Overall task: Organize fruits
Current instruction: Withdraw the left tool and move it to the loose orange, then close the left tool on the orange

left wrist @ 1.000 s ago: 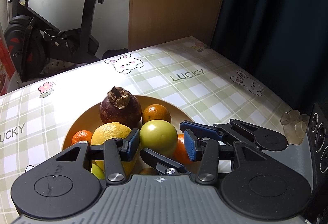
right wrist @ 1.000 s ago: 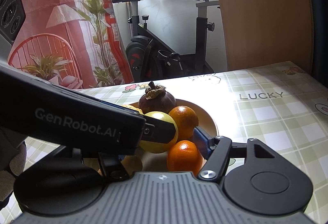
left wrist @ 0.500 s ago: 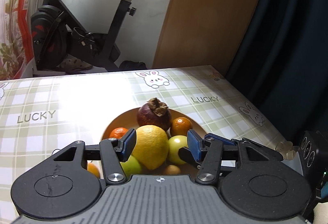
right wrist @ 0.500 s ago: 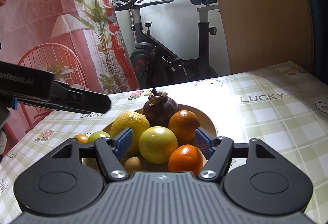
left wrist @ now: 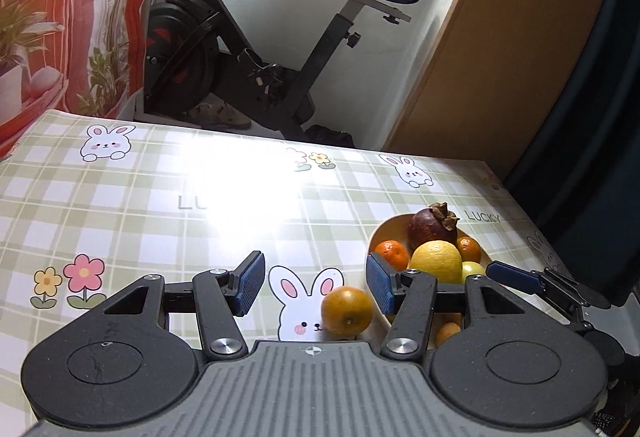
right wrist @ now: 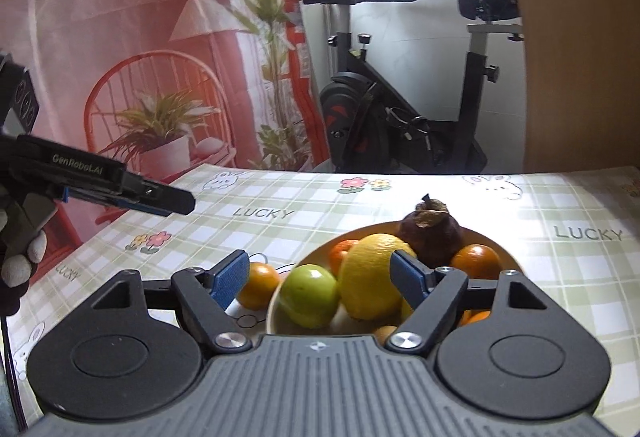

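One orange (left wrist: pixel 346 311) sits alone on the checked tablecloth (left wrist: pixel 120 213), just outside the left rim of the bowl (left wrist: pixel 377 233), on top of a printed bunny. All the other fruit is piled in the bowl: a big lemon (right wrist: pixel 374 275), a green apple (right wrist: pixel 309 295), a dark mangosteen (right wrist: pixel 432 233) at the far side, and some small oranges.

The left gripper (left wrist: pixel 316 281) is spread wide and holds nothing. The lone orange lies between its two blue pads, closer to the right one. The right gripper (right wrist: pixel 320 277) is also spread wide and empty, held in front of the lemon and apple.

I think the job now is to pick up the lone orange and put it with the others. To do it well, slide the left gripper a little to the right so the orange sits in the middle of the gap. Go down low, so the pads meet the fat middle of the orange (round fruit rolls if you only poke one side). Close slowly and gently, so it does not squash or pop out. Watch the bowl rim, because the right pad is very near it. Keep the right gripper out of the way. Then set the orange in a low spot, not on top of the pile.
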The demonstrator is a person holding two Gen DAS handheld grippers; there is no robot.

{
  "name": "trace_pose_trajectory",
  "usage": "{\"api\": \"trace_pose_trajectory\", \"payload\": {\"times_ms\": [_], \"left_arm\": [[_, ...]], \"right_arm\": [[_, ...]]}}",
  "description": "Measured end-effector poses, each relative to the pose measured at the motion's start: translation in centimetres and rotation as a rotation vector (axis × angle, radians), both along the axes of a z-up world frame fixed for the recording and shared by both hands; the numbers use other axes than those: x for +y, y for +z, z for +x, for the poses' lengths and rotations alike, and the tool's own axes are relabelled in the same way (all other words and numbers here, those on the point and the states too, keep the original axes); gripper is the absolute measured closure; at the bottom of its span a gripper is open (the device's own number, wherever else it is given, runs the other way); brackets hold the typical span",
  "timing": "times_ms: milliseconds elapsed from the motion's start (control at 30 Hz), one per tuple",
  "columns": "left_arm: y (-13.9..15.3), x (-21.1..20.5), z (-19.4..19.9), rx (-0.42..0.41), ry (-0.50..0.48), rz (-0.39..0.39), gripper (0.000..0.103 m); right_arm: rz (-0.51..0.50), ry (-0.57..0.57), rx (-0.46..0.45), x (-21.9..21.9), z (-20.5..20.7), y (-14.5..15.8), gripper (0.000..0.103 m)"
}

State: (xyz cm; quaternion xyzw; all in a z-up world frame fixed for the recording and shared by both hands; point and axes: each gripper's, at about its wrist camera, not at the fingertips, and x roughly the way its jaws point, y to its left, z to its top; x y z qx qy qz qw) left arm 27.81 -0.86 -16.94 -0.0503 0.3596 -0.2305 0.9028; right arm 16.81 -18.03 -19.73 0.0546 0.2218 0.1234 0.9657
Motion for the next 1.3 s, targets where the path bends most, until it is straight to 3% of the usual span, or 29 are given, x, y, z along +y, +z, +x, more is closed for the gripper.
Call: {"api": "trace_pose_trajectory", "payload": {"times_ms": [233, 500, 1033, 1300], "left_arm": [[0.0, 2.1, 0.1, -0.017, 0.013, -0.037, 0.044], [-1.3, 3.2, 0.2, 0.009, -0.026, -0.073, 0.044], [-5.6, 0.3, 1.5, 0.142, -0.22, -0.082, 0.045], [-7.1, -2.0, 1.5, 0.152, -0.274, 0.007, 0.046]], "right_arm": [[-0.176, 0.16, 0.047, 6.5, 3.0, -0.9, 0.03], [-0.311, 0.154, 0.14, 9.3, 6.4, -3.1, 0.041], [-0.36, 0.25, 0.115, 11.6, 4.8, -3.0, 0.042], [-0.372, 0.253, 0.111, 11.7, 4.9, -3.0, 0.042]]}}
